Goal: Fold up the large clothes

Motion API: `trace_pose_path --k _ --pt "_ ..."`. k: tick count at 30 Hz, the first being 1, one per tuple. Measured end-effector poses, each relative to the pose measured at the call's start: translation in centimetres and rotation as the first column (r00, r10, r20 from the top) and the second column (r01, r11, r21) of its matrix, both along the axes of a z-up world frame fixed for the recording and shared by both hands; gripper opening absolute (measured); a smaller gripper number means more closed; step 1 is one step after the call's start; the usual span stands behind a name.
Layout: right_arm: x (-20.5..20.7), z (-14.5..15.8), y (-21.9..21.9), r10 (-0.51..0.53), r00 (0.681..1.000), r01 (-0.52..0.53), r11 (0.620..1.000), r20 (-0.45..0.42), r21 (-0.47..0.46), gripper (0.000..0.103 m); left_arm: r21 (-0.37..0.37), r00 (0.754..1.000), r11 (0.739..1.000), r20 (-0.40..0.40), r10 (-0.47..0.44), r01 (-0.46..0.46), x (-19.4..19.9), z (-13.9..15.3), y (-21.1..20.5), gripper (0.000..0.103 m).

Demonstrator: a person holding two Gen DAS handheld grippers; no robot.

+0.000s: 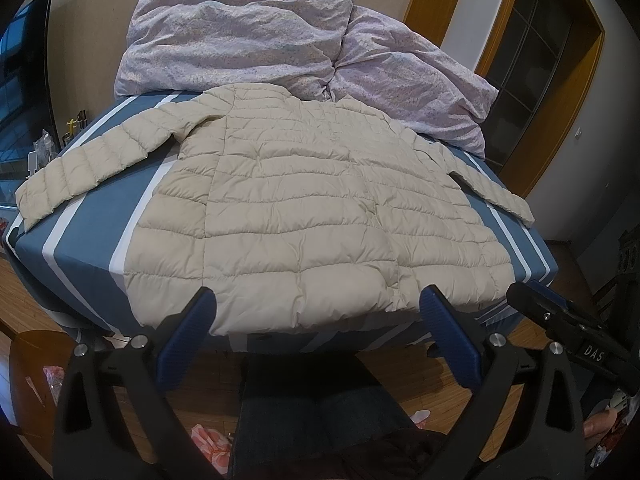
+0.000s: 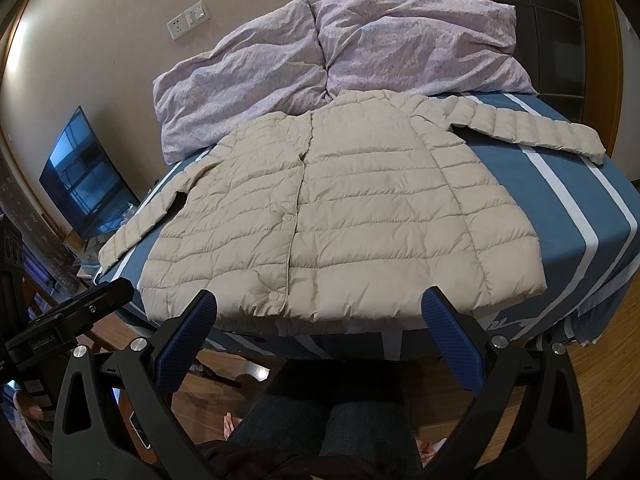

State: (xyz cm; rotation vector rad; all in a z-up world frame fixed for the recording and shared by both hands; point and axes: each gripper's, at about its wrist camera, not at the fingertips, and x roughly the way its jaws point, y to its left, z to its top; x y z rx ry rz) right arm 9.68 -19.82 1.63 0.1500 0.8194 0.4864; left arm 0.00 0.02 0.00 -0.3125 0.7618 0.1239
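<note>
A cream quilted puffer jacket (image 1: pixel 304 208) (image 2: pixel 332 216) lies flat, front up, on a blue bed with white stripes (image 1: pixel 96 236) (image 2: pixel 576 208). Both sleeves are spread out sideways and the hem reaches the near edge. My left gripper (image 1: pixel 318 304) hovers open just short of the hem, nothing between its blue pads. My right gripper (image 2: pixel 318 306) is likewise open before the hem, a little right of the snap-button placket. Each wrist view shows the other gripper's black body at its side edge.
A rumpled lilac floral duvet (image 1: pixel 280 40) (image 2: pixel 340 60) is piled at the head of the bed. A dark TV screen (image 2: pixel 86 172) stands at the left. The person's jeans-clad legs (image 2: pixel 320 420) are below, on a wooden floor (image 2: pixel 600 360). A wooden door frame (image 1: pixel 500 20) lies far right.
</note>
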Motion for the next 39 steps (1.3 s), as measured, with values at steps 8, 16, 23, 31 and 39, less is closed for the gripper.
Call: trace_pose_path --k 8,16,23,31,39 --pt "0.11 -0.02 -0.06 0.000 1.000 0.000 1.000 -0.002 0.002 0.102 0.001 1.000 1.000 -0.001 0.000 0.000 0.01 0.00 0.00 0.101" --pt "0.26 -0.07 -0.17 0.001 1.000 -0.001 1.000 -0.004 0.002 0.102 0.002 1.000 1.000 -0.001 0.000 0.000 0.00 0.00 -0.01 0.101" --pt "0.04 -0.07 -0.06 0.001 1.000 -0.001 1.000 -0.005 0.003 0.102 0.003 1.000 1.000 -0.001 0.000 0.000 0.00 0.00 -0.01 0.101" --pt "0.05 -0.10 -0.06 0.001 1.000 -0.001 1.000 -0.006 0.003 0.102 0.003 1.000 1.000 -0.002 0.000 0.000 0.01 0.00 -0.02 0.101" --pt "0.03 -0.10 -0.07 0.000 1.000 0.000 1.000 -0.006 0.003 0.102 0.004 1.000 1.000 -0.002 0.000 0.000 0.01 0.00 -0.02 0.101"
